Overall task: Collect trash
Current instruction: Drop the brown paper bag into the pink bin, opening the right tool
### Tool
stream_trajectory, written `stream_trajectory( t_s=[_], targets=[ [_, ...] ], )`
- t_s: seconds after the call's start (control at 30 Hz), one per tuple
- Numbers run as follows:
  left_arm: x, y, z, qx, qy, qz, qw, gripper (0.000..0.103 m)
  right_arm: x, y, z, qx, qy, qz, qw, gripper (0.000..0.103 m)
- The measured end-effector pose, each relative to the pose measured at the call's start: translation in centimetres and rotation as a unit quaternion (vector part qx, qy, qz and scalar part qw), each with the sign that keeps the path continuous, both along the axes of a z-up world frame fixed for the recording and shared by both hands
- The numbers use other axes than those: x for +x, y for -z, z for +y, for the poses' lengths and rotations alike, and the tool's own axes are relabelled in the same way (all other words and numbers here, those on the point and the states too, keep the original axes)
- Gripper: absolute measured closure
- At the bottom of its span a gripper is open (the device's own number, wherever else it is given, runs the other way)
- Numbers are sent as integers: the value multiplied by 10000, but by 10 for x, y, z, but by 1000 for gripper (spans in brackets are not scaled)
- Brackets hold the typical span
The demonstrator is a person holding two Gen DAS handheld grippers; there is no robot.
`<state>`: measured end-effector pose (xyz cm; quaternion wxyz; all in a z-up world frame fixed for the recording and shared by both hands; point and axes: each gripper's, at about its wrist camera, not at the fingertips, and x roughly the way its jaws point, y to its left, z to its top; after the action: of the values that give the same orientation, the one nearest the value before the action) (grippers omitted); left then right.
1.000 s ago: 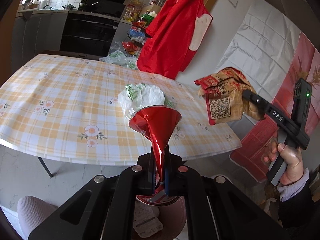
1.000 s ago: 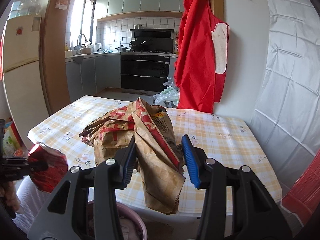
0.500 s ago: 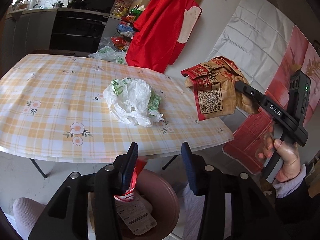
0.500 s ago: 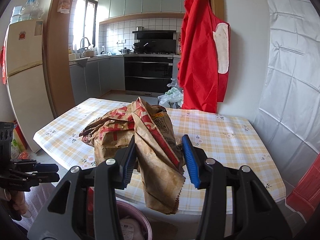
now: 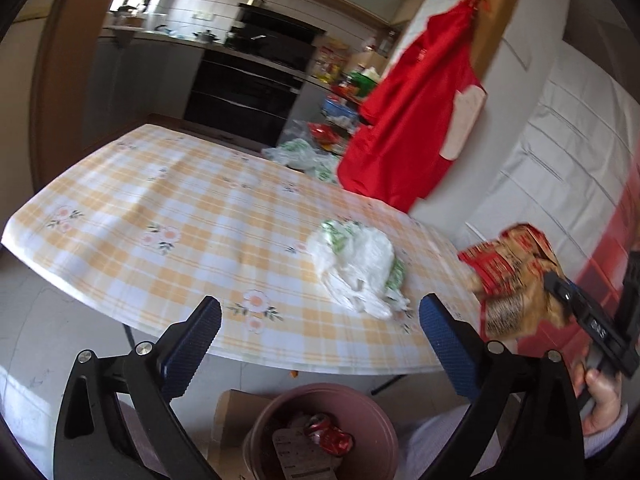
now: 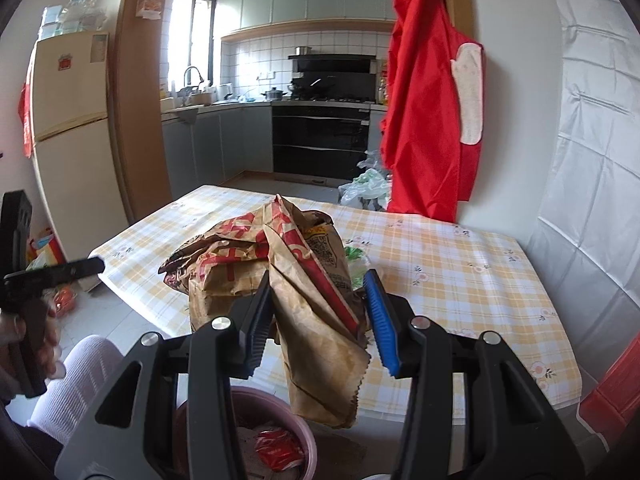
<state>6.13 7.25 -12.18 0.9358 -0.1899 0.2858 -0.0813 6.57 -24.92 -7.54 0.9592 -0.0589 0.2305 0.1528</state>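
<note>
Left tool (image 5: 320, 320): jaws opening, standing wide, nothing between the blue pads; it hangs off the near edge of the worktop, above the bin.
Right tool (image 6: 318, 316): narrowed on the paper bag, both pads pressed into its crumpled sides; held off the near edge of the worktop.
Paper bag (image 6: 280, 264): brown with red print and a square code patch, crushed and folded, lifted clear of the worktop; its lower end droops down over the bin. In the left wrist view it shows at the right, beyond the worktop's right corner.
Bin (image 5: 376, 408): pink and round, on the floor just below the near edge of the worktop, between the two tools.
Red can (image 5: 330, 436): crushed, lying inside the bin beside a printed paper label (image 5: 292, 452).
Plastic bag (image 5: 356, 268): white with green print, crumpled in a heap on the worktop near its near right corner, touching nothing else; mostly hidden behind the paper bag in the right wrist view.
Worktop (image 5: 160, 208): covered by a yellow checked cloth with small flowers.
Person: a hand (image 5: 600, 400) grips the right tool's handle at the right edge of the left wrist view; a knee in pale fabric (image 6: 76, 380) shows beside the bin.
Beyond the far edge: a red apron (image 6: 432, 100) hangs on the wall.
</note>
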Motion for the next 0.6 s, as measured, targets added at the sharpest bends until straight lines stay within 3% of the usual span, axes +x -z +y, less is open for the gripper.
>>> stream_trajectory(
  t_s=[0.17, 0.4, 0.5, 0.57, 0.6],
  targets=[
    [0, -1, 12, 121, -427, 23, 9990, 6, -2, 4, 7, 42, -245, 152, 9996, 56],
    [-4, 6, 21, 33, -590, 113, 9982, 6, -6, 9, 19, 70, -542, 296, 9981, 53],
    [-4, 7, 22, 10, -613, 138, 9980, 6, -8, 10, 22, 188, -681, 386, 9968, 42],
    [-5, 8, 22, 7, -615, 161, 9980, 6, -11, 9, 24, 264, -693, 389, 9965, 22],
    [-5, 9, 22, 12, -614, 177, 9980, 6, -10, 7, 24, 285, -695, 353, 9965, 20]
  ],
)
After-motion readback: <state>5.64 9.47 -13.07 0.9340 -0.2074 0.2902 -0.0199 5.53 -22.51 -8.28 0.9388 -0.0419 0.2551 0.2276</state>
